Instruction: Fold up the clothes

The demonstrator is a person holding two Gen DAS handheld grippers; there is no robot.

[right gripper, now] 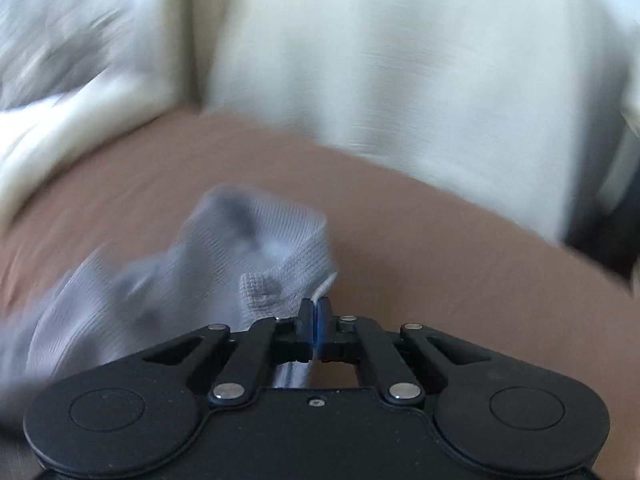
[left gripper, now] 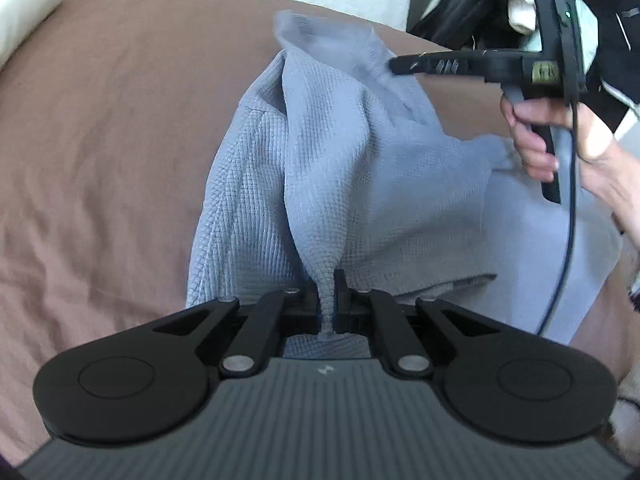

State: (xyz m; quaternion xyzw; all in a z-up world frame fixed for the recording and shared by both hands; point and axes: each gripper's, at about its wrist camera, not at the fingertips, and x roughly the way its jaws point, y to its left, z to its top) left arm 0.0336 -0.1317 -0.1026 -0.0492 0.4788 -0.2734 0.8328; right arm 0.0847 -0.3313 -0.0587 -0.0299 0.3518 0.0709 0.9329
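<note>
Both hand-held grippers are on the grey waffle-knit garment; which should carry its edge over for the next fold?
Right, probably. The right hand-held gripper is shut on a raised far edge of the grey waffle-knit garment, free to travel. The left hand-held gripper pinches a near bunch low over the brown bedsheet, better as anchor.

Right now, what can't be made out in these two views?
- Right wrist view: motion blur smears the grey garment; whether the shut right gripper pinches it is unclear.
- Left wrist view: the left gripper hides the garment's near edge.
- Garment type: bunched, unidentifiable.
</note>
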